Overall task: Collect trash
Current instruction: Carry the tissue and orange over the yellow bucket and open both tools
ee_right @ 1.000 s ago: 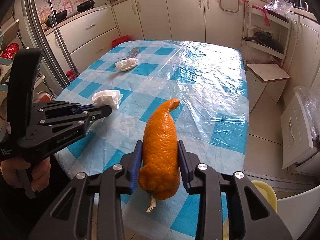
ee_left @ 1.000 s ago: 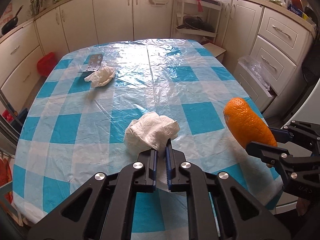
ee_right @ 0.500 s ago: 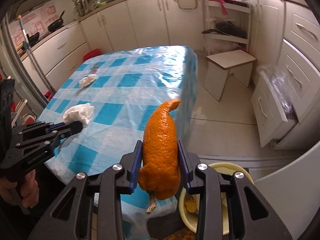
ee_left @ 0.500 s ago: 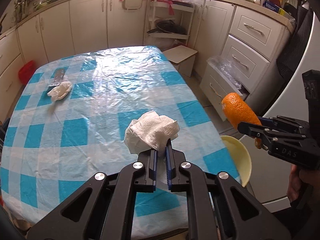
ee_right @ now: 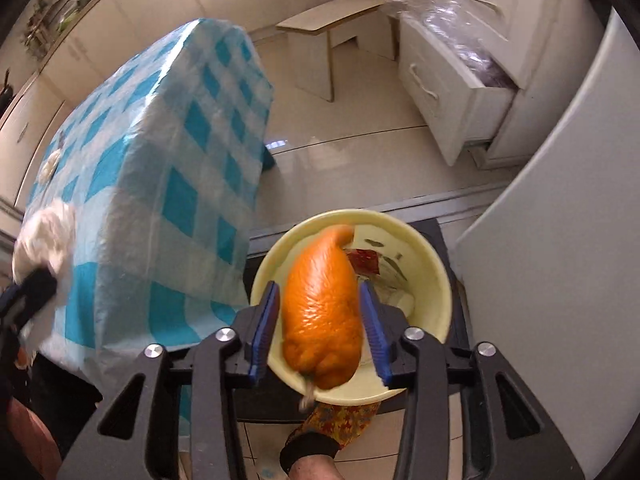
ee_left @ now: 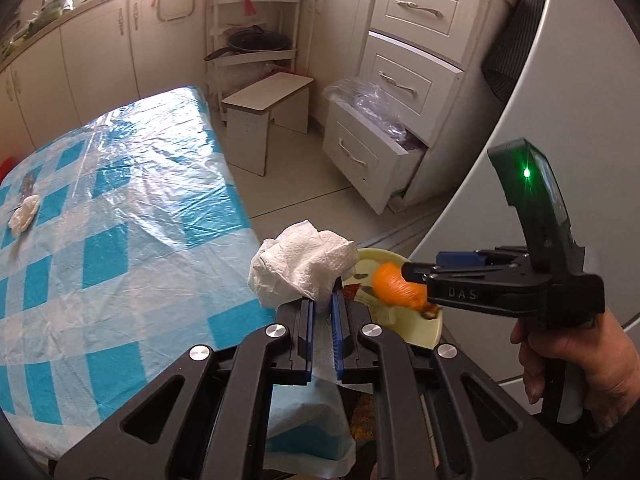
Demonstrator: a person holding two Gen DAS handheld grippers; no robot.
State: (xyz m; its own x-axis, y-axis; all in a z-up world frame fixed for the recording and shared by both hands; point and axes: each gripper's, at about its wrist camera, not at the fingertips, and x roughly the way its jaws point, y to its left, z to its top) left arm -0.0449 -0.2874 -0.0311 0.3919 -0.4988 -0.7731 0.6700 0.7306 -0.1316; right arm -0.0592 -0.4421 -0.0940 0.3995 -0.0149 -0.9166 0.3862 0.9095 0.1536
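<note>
My left gripper (ee_left: 321, 300) is shut on a crumpled white paper towel (ee_left: 304, 266) and holds it past the table's right edge, beside a pale yellow bin (ee_left: 420, 330). My right gripper (ee_right: 320, 308) is above the yellow bin (ee_right: 434, 268). Its jaws stand apart, with gaps on both sides of the orange peel (ee_right: 324, 308), which is blurred. The peel (ee_left: 396, 290) shows over the bin in the left wrist view too. A second crumpled tissue (ee_left: 24, 216) lies on the far side of the blue checked table (ee_left: 120, 240).
The bin holds other scraps, one of them a red wrapper (ee_right: 362, 260). A small white stool (ee_left: 264, 120) stands on the floor beyond the table. A white drawer unit (ee_left: 384, 120) has its lower drawer pulled out. A grey curved appliance wall (ee_right: 560, 240) rises at the right.
Both grippers swung right, off the table, to the yellow bin. The right jaws have opened and the orange peel is coming loose over the bin. The left gripper still holds the towel.
</note>
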